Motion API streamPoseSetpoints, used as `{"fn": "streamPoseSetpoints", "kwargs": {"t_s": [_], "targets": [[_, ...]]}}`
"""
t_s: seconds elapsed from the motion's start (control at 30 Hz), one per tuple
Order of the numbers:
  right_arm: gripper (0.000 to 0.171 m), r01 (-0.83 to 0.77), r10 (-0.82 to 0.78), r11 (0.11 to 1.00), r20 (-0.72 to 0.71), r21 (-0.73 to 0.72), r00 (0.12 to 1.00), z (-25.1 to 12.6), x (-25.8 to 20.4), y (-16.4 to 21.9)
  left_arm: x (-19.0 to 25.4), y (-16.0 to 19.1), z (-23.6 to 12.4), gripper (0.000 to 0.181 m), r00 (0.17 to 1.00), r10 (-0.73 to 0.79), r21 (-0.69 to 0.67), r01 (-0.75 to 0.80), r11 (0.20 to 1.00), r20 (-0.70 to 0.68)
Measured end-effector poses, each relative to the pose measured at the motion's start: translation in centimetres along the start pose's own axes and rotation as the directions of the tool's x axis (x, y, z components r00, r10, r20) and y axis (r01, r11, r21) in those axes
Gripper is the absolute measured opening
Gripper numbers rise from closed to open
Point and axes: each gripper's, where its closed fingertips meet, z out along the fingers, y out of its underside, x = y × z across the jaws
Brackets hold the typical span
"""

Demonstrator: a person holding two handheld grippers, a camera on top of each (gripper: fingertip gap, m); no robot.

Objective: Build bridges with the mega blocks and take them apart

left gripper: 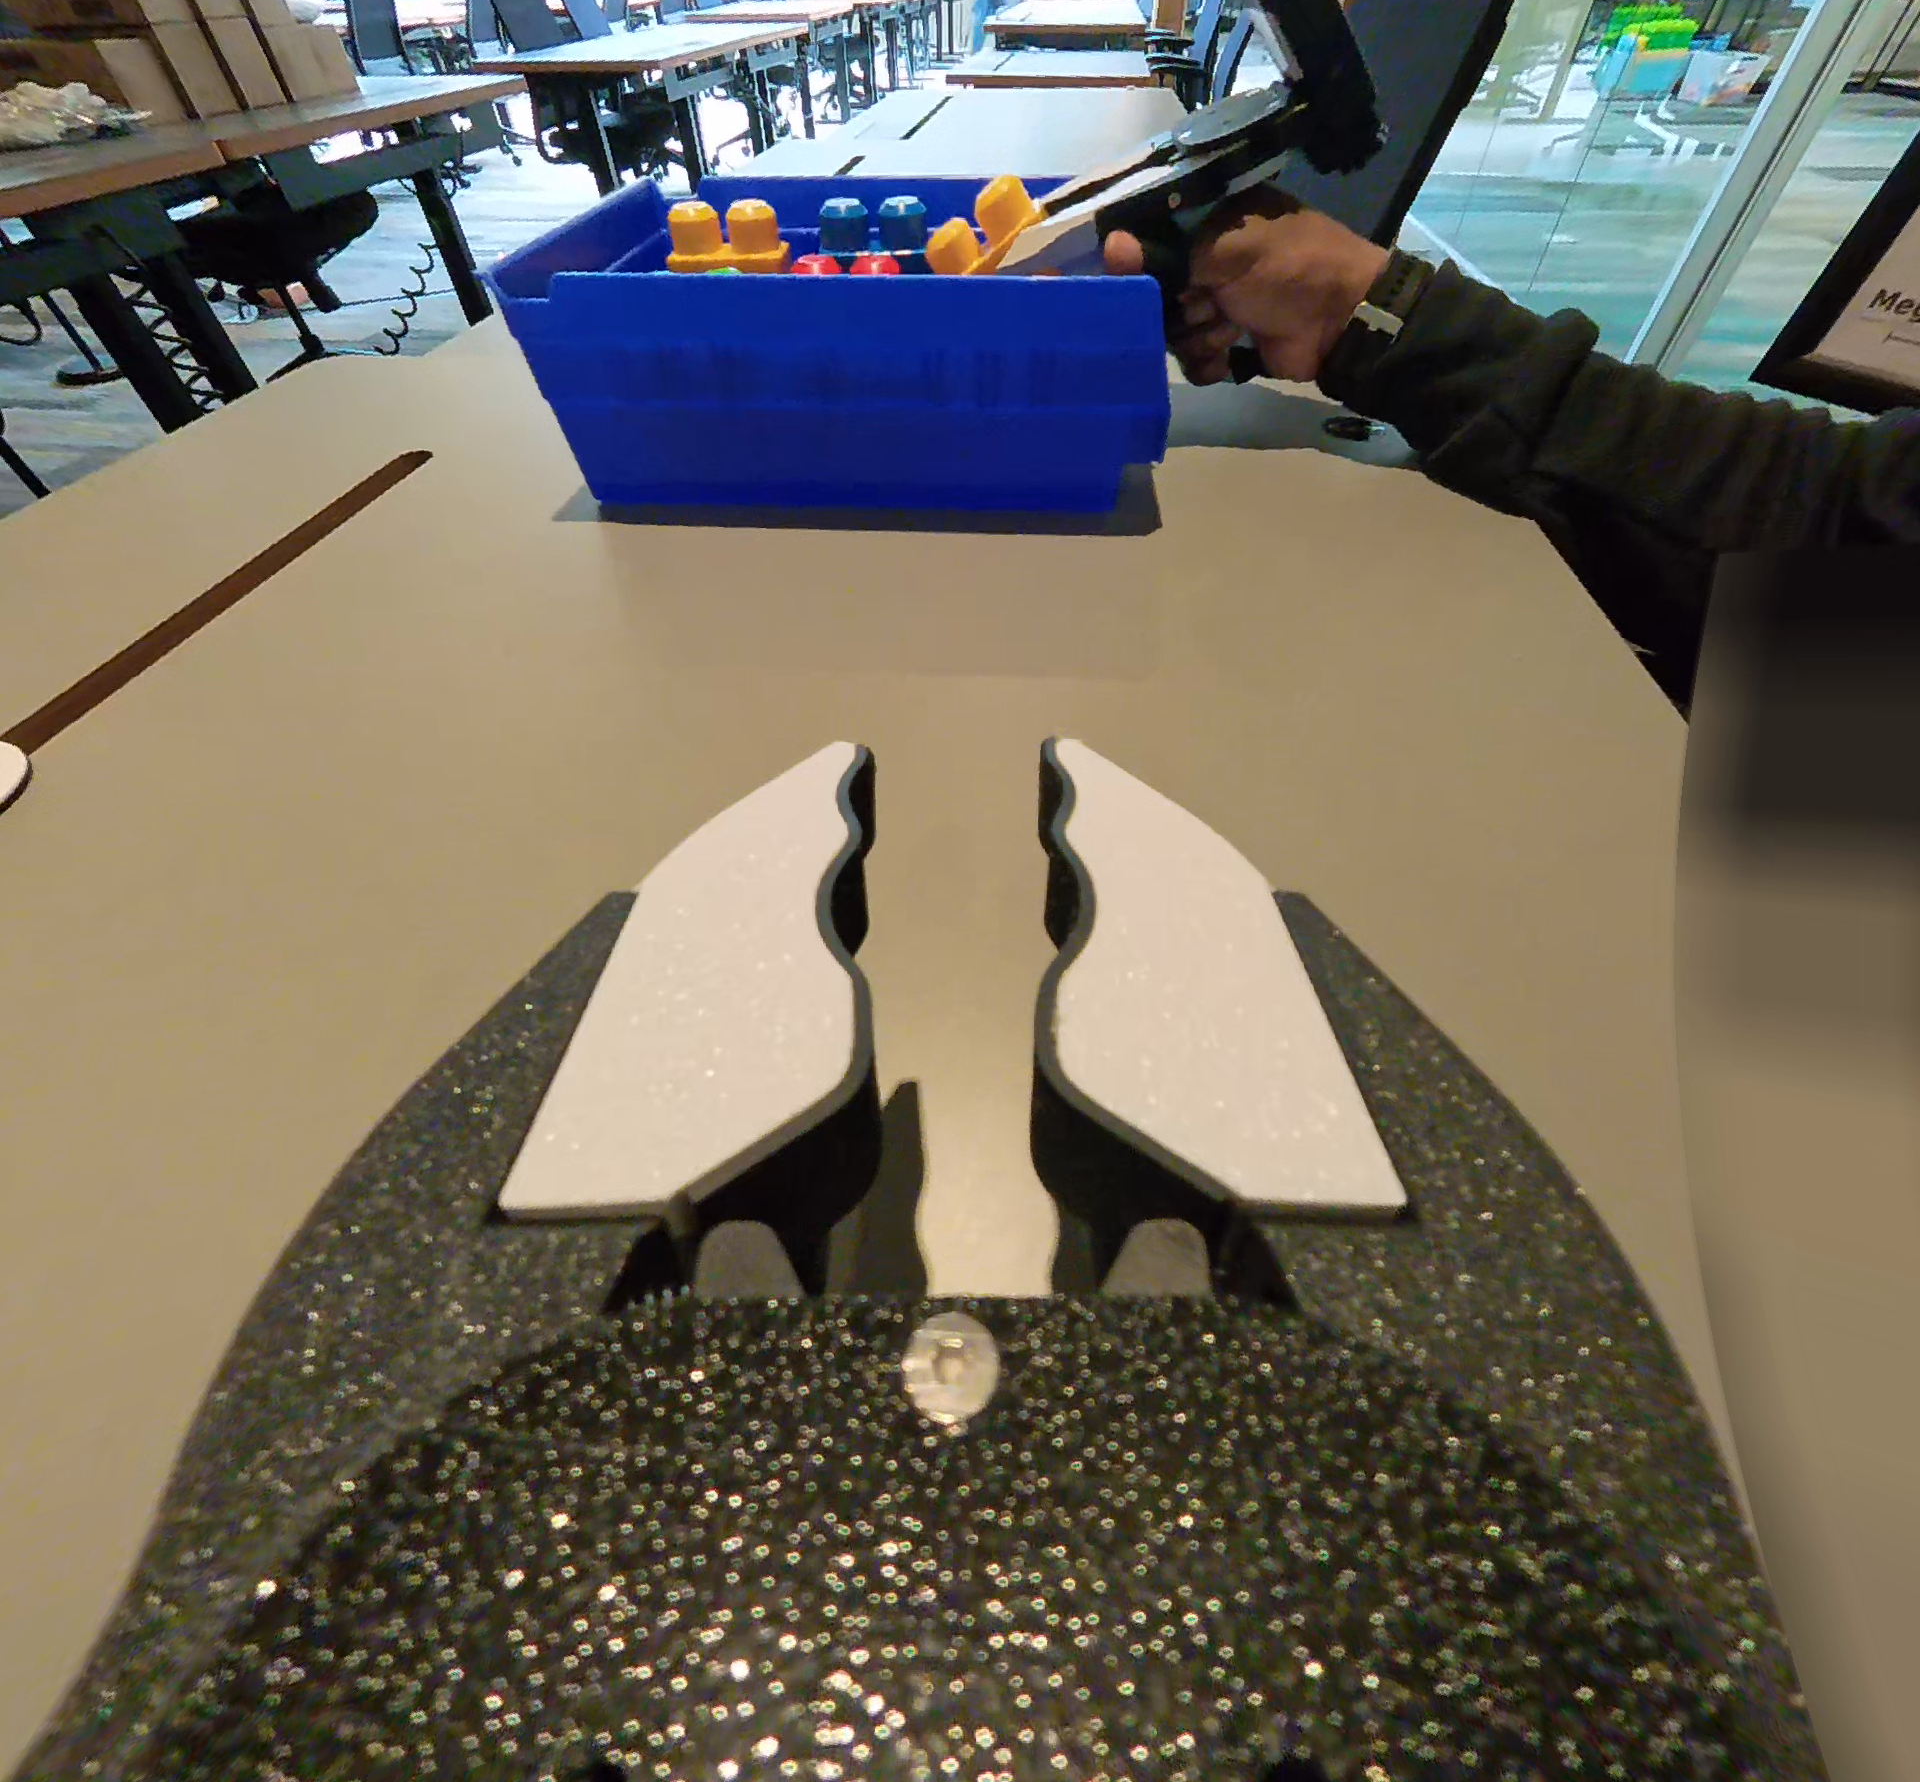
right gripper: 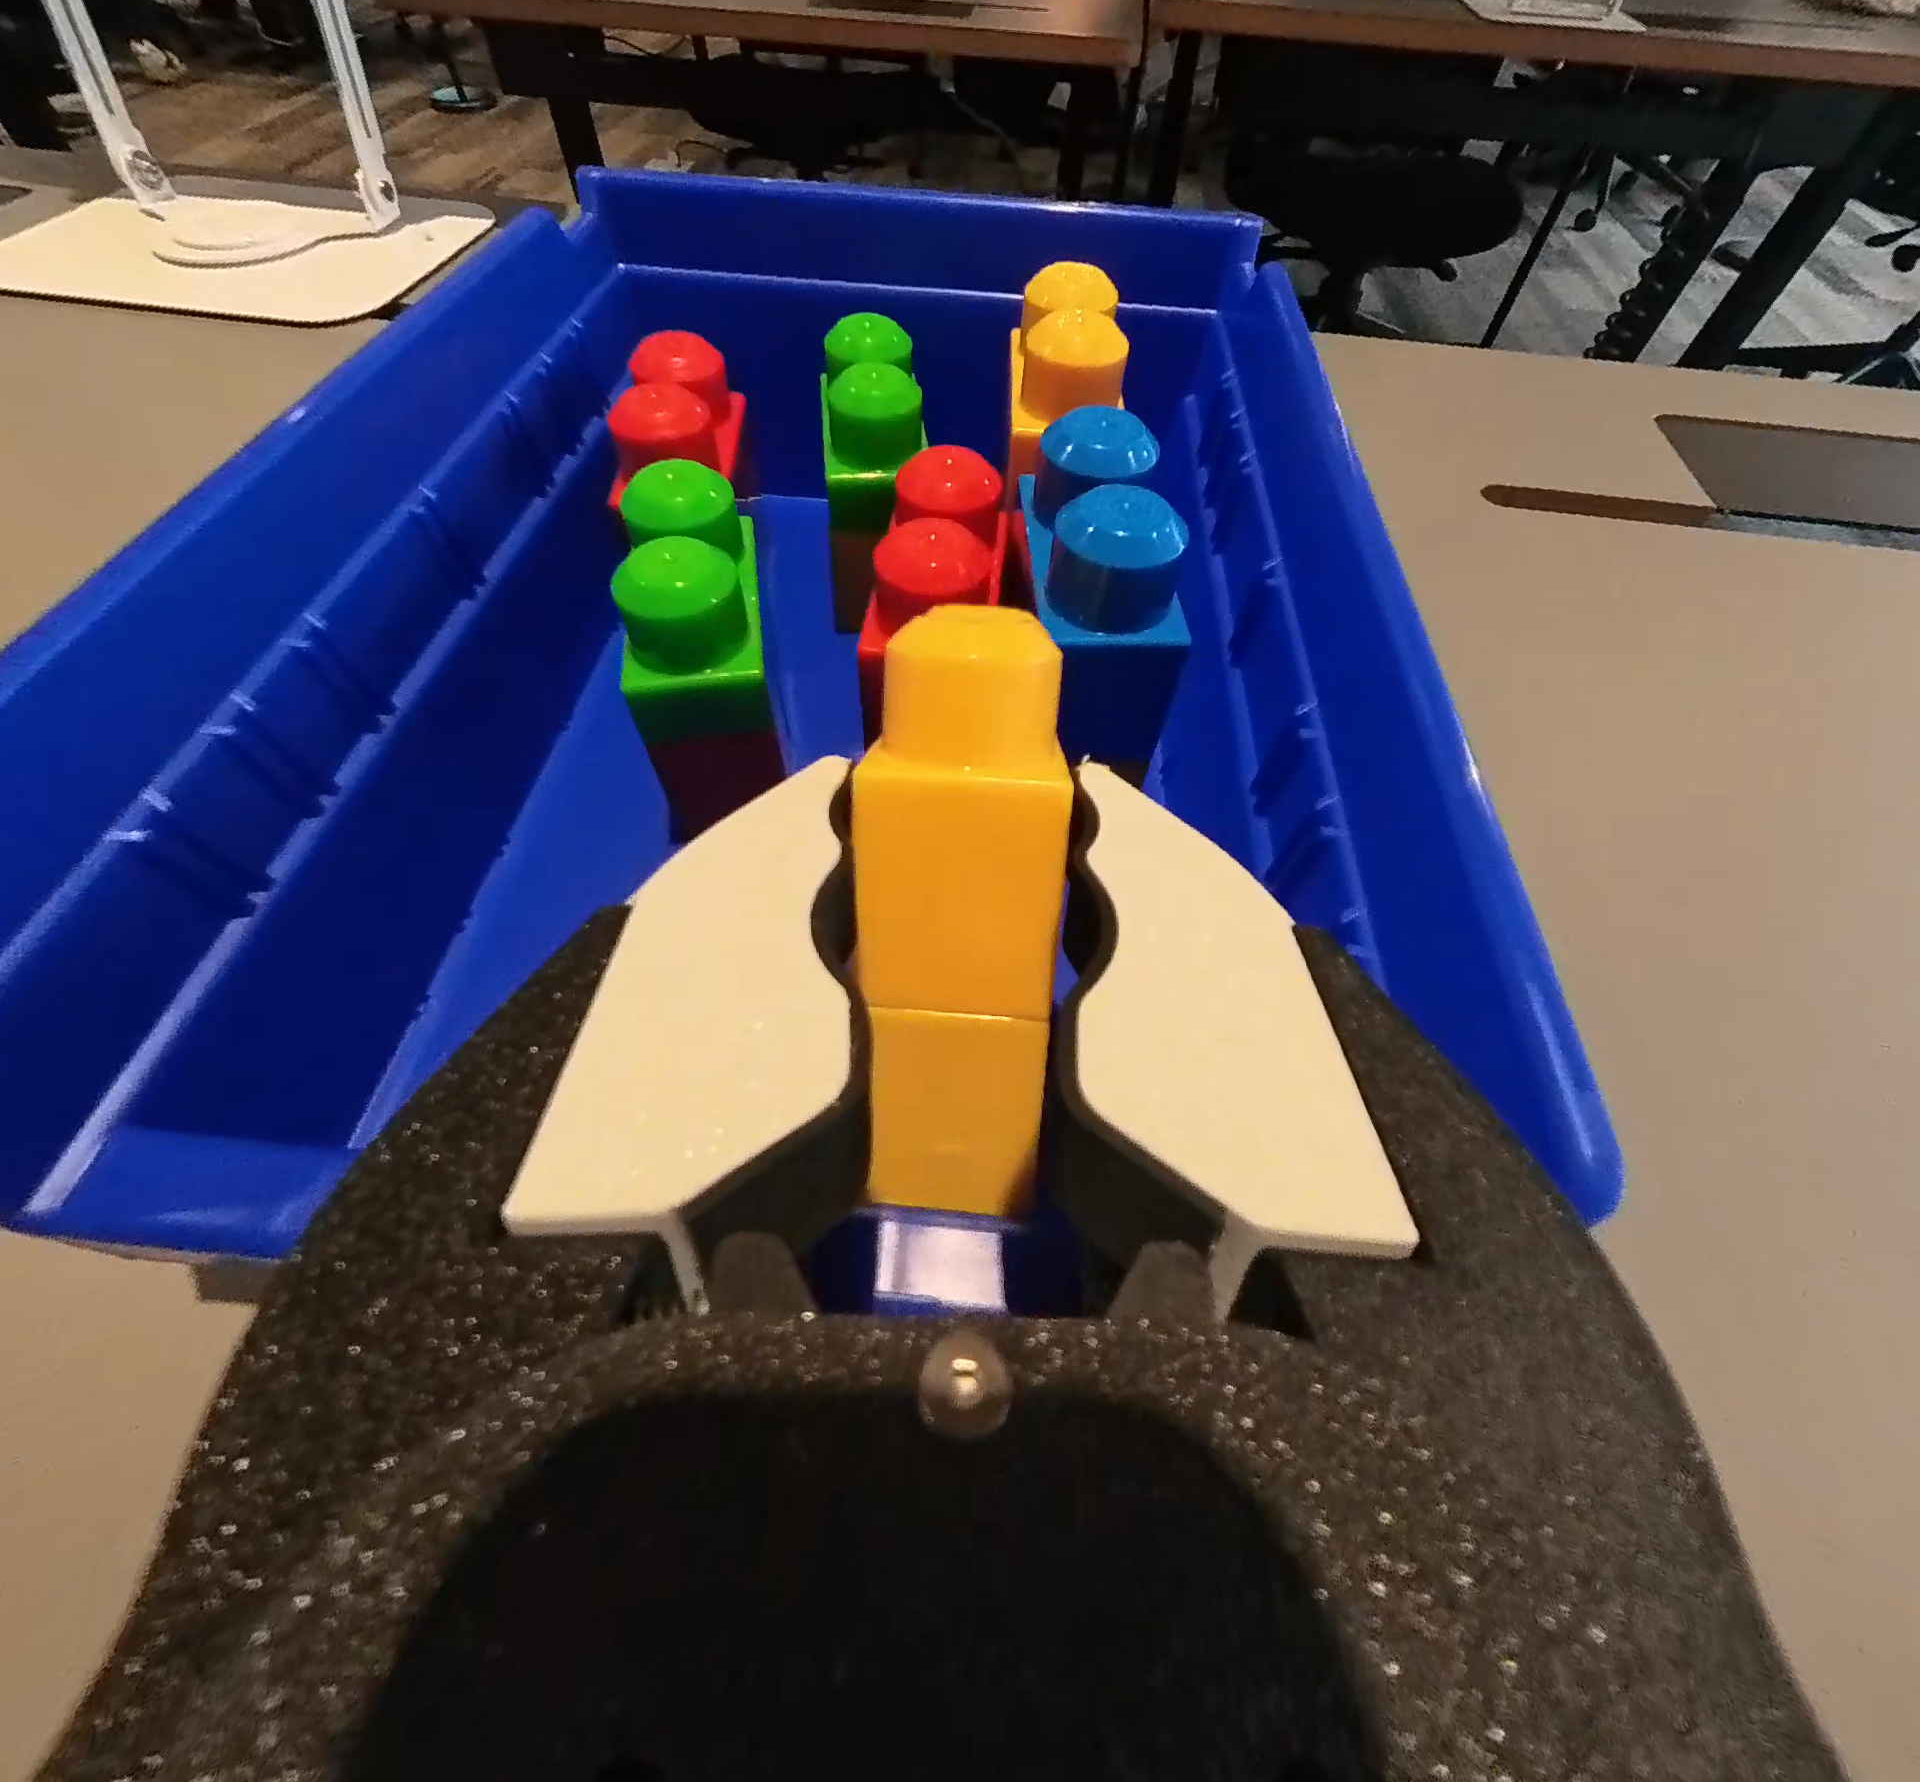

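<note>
Where claw (right gripper: pixel 961 776) grips, yellow block's (right gripper: pixel 961 891) base hidden.

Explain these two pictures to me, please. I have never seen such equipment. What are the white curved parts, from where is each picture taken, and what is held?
There is no robot: a person holds a hand tool with two fingers in each hand, and each tool carries a camera. The left view looks along the left gripper, open and empty above the grey table. Farther off you see the person's hand working the other tool at a blue bin. The right view looks along the right gripper, shut on a yellow block over the bin, where red, green, blue and yellow blocks stand.
</note>
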Motion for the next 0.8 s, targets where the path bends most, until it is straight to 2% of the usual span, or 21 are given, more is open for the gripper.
{"fn": "streamPoseSetpoints", "kwargs": {"t_s": [0.23, 0.33, 0.4, 0.5, 0.57, 0.8], "targets": [[0.037, 0.032, -0.032, 0.999, -0.007, 0.008, 0.999, -0.3, -0.1, -0.2, 0.0, 0.2, 0.1, 0.029, 1.000, 0.012, -0.013, -0.012, 1.000, 0.004], [0.037, 0.065, -0.066, 0.994, 0.017, 0.090, 0.998, -0.8, -0.7, -1.4, 0.1, 0.2, 0.2, 0.029, 1.000, 0.018, -0.019, -0.018, 1.000, 0.003], [0.037, 0.028, -0.033, 0.993, 0.044, 0.114, 0.998, -0.7, -0.9, -1.8, 0.2, 0.2, 0.3, 0.029, 1.000, 0.022, -0.022, -0.022, 1.000, 0.002], [0.037, 0.054, -0.055, 0.998, 0.017, 0.014, 0.998, 0.3, -0.5, -0.2, 0.3, 0.3, 0.3, 0.029, 1.000, 0.027, -0.028, -0.027, 0.999, 0.001], [0.037, 0.064, -0.064, 0.998, 0.007, 0.003, 0.998, 0.3, -0.4, -0.1, 0.3, 0.3, 0.4, 0.029, 1.000, 0.030, -0.029, -0.030, 0.999, 0.002], [0.037, -0.041, 0.041, 0.997, 0.009, -0.059, 0.999, -0.5, 0.0, 0.4, 0.1, 0.5, 0.3, 0.029, 1.000, 0.030, -0.034, -0.029, 0.999, 0.010]]}}
